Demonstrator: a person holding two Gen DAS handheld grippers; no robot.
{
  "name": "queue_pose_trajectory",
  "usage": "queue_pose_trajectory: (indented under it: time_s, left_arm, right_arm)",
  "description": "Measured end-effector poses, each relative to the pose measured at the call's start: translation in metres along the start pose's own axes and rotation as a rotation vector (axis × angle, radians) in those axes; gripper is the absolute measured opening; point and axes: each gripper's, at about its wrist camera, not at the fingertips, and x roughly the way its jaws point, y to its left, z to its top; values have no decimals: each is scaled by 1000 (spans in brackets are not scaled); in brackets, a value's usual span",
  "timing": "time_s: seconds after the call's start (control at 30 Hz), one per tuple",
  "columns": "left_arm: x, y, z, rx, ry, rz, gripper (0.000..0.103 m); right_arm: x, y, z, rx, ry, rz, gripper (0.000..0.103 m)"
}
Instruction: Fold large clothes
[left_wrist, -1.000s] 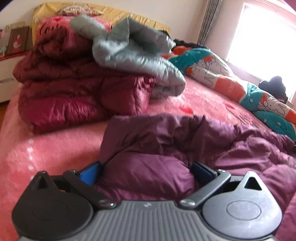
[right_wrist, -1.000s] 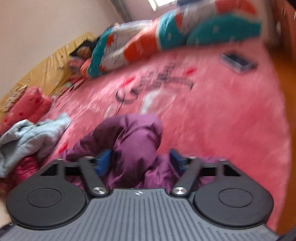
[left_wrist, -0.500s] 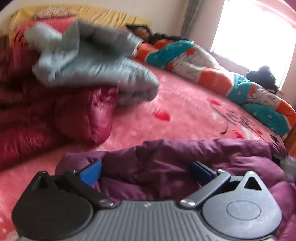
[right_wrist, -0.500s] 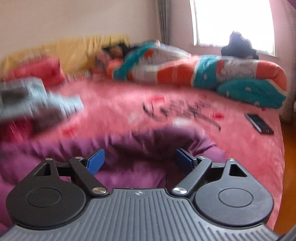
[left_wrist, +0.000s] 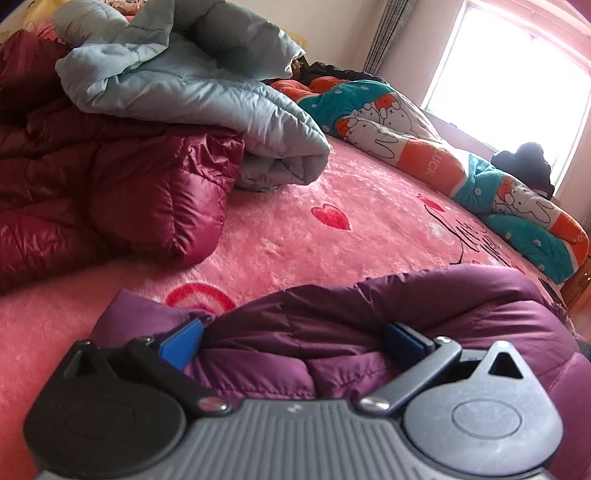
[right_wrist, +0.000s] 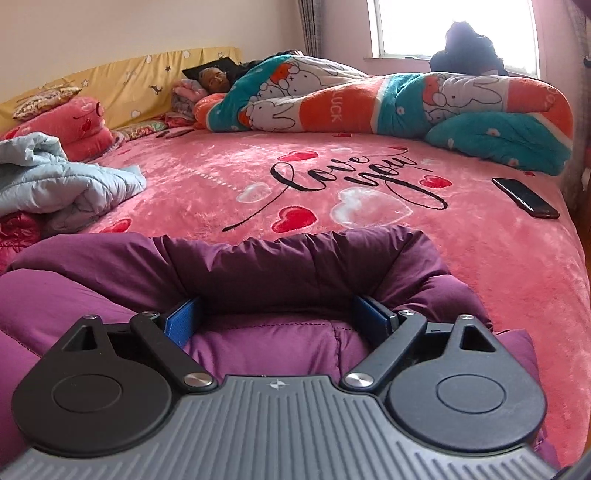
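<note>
The purple puffer jacket (right_wrist: 295, 258) lies on the pink bed, folded over, with its rolled edge across the front of the right wrist view. My right gripper (right_wrist: 279, 317) is open, its blue pads (right_wrist: 183, 321) spread wide, and the jacket's padding bulges up between them. In the left wrist view the same purple jacket (left_wrist: 388, 306) fills the foreground. My left gripper (left_wrist: 291, 339) is also open and wide, with a puffy fold of fabric sitting between its fingers (left_wrist: 181, 345). The fingertips of both grippers are partly buried in cloth.
A burgundy puffer jacket (left_wrist: 110, 192) is piled at the left with a light blue quilted jacket (left_wrist: 192, 85) on top. A rolled teal and orange blanket (right_wrist: 388, 99) lies along the far side. A black phone (right_wrist: 524, 197) rests near the bed's right edge. The pink blanket (right_wrist: 332, 184) covers the bed.
My right gripper's fingers have spread wider, letting go of the bunched purple fabric. The jacket has gone from a lump to a flat fold. Both views swung across the bed.
</note>
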Motion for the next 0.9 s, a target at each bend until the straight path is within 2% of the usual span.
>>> queue_pose_trajectory:
  time_s: [0.1,0.17,0.27,0.4,0.47,0.6,0.67,0.77,0.9]
  left_arm:
    - [-4,-1,4,0,15,4,102]
    - [-16,-5,11,12,30,37,102]
    - [-58,0,18,-36,-24,-34,102]
    - [-113,25,21,-90,-14,-48,102]
    - [-135,42,17,-126,2,-45,102]
    - [-168,64,5,-104,36,-12,102]
    - [-181,69,-1,-103,51,-20,102]
    - [-191,76,-8,-131,67,-51,102]
    - [-194,71,-14,-100,100,-95,102]
  right_arm:
    - [-19,8,5,11,-7,12,103]
    - [-27,7,7,19,-17,20,103]
    - [-59,2,8,50,-40,50,103]
    - [-113,-21,12,81,-72,110,103]
    - [-139,-42,10,136,-69,125,103]
    - [-179,-95,-9,366,-50,213,103]
    - [-191,-116,-25,461,-28,232,103]
    - [-207,-132,-46,513,12,211,103]
    - [-223,-137,-60,522,59,227,103]
